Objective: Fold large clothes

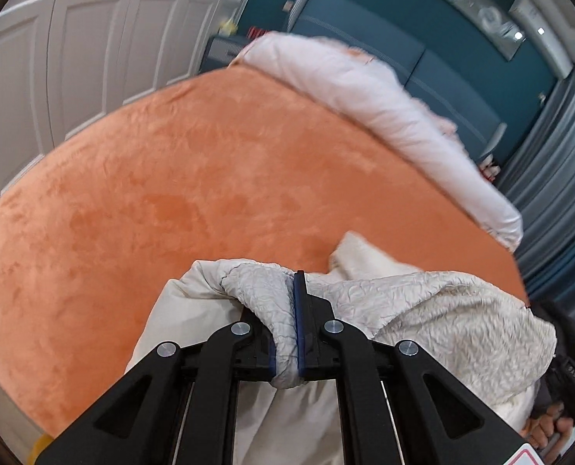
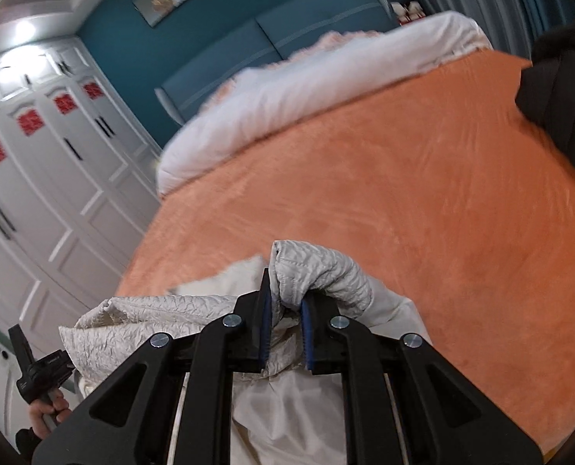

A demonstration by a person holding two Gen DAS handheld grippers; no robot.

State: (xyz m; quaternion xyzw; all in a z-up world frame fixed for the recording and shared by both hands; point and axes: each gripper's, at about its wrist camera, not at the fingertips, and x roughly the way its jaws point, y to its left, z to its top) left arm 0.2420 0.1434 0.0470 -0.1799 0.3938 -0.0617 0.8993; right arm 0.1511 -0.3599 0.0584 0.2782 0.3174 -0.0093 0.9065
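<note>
A cream, crinkle-textured garment (image 1: 423,310) hangs between my two grippers above the orange bedspread (image 1: 190,193). My left gripper (image 1: 293,283) is shut on a bunched edge of the garment, which wraps over its left finger. In the right wrist view the same garment (image 2: 132,325) trails to the left, and my right gripper (image 2: 285,290) is shut on another bunched edge of it, which folds over the right finger. The garment's smooth lining (image 2: 287,418) hangs below the fingers. The rest of the garment is hidden under the grippers.
The orange bedspread (image 2: 403,193) covers a wide bed. A white duvet (image 1: 384,116) lies rolled along the head end by a blue headboard (image 2: 268,46). White wardrobes (image 2: 55,174) stand on one side, grey curtains (image 1: 558,174) on the other. A dark item (image 2: 558,97) lies at the bed's right edge.
</note>
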